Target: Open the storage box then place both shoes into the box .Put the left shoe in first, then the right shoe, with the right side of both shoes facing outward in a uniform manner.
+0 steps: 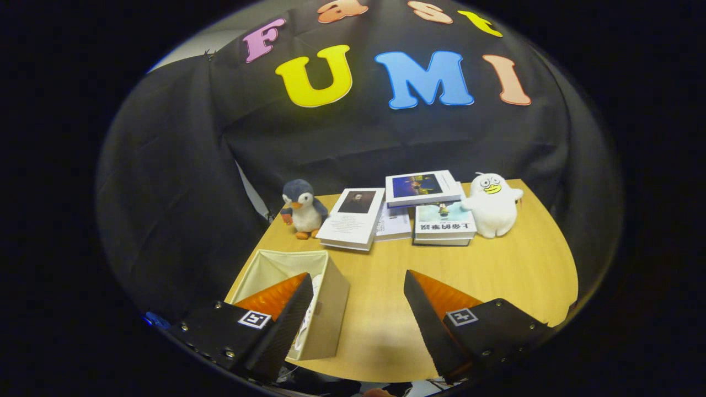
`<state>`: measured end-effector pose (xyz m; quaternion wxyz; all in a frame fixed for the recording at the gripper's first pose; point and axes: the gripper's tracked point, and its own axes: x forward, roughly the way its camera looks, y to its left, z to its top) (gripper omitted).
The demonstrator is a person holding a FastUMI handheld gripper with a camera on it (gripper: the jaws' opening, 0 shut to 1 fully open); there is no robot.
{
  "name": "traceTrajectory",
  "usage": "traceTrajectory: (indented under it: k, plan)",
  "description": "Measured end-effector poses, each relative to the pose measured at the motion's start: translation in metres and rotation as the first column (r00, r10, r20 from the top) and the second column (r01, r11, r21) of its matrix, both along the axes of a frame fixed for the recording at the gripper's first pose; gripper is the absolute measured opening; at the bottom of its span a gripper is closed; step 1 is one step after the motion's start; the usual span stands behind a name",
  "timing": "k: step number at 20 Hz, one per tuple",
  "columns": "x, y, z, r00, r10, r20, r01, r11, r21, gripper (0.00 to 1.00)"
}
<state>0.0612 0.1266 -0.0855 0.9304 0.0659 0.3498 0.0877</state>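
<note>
A beige fabric storage box (329, 309) stands open-topped on the wooden table (513, 270), near its front left corner. My gripper (357, 274) is open with nothing between its fingers. The left finger (287, 314) hangs over the box's mouth, and the right finger (427, 314) is over bare table to the right of the box. Inside the box, a bit of something white (315, 289) peeks out beside the left finger; most of it is hidden and I cannot tell what it is.
Beyond the fingers, at the table's back, a penguin plush (300, 208) stands left of several books (353, 218), some stacked (444, 220). A white duck plush (492, 205) sits to their right. The black cloth wall closes the back and sides.
</note>
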Motion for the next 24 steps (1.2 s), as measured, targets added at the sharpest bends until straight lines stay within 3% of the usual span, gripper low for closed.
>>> traceTrajectory:
  k: [8,15,19,24]
  plan:
    - [-0.007,-0.097,0.051,0.978,-0.057,0.199,0.079,0.991,-0.105,1.00]
    - [-0.023,-0.141,0.091,0.909,-0.066,0.411,0.127,0.984,-0.124,0.99]
    - [-0.029,-0.161,0.102,0.878,-0.104,0.467,0.178,0.977,-0.117,0.99]
    - [-0.037,-0.169,0.105,0.867,-0.127,0.482,0.193,0.977,-0.090,0.99]
